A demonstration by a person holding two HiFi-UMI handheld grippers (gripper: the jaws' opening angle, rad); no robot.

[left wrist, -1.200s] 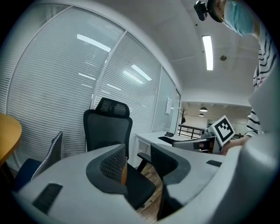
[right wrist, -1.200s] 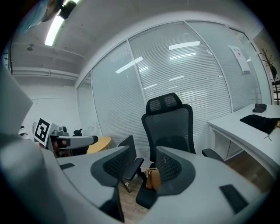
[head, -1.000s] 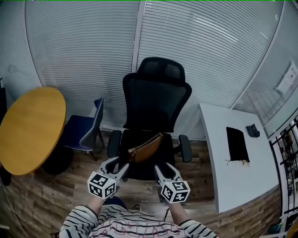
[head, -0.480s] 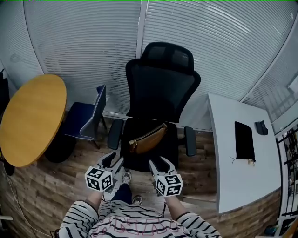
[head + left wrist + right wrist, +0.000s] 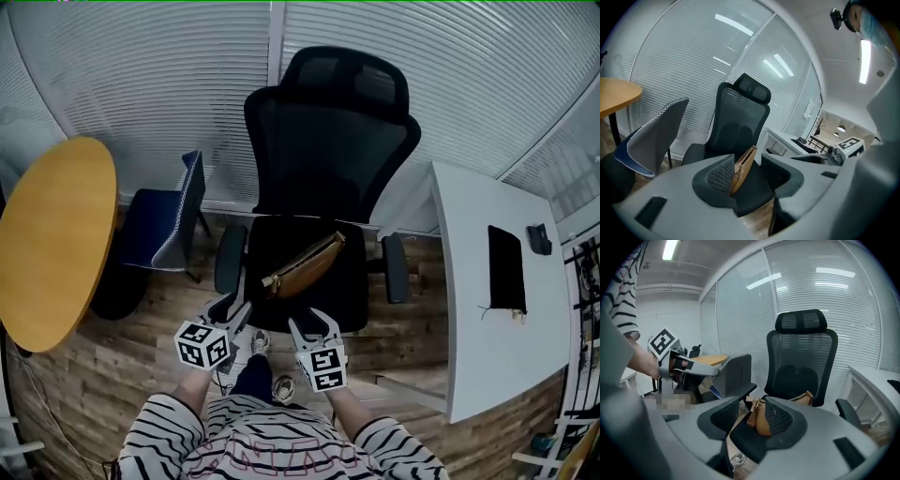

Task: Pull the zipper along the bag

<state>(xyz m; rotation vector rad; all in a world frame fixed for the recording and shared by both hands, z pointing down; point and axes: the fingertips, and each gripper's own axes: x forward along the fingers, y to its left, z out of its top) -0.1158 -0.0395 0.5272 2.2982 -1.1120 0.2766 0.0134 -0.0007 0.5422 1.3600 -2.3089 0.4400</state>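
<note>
While both grippers hang short of the chair, the approach is the step in hand.
Nearest the person, the left gripper (image 5: pixel 234 307) and right gripper (image 5: pixel 312 323) hold their jaws apart, empty. Beyond them the tan bag (image 5: pixel 305 265) lies slantwise, untouched, on the seat of the black office chair (image 5: pixel 328 141). Next, one gripper probably steadies the bag while the other pinches the zipper pull, which is too small to make out.

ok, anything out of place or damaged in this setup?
Nothing looks damaged or spilled. The only oddity is that the brown bag lies askew, diagonally across the seat of the office chair. The left gripper and right gripper are open, short of it.
</note>
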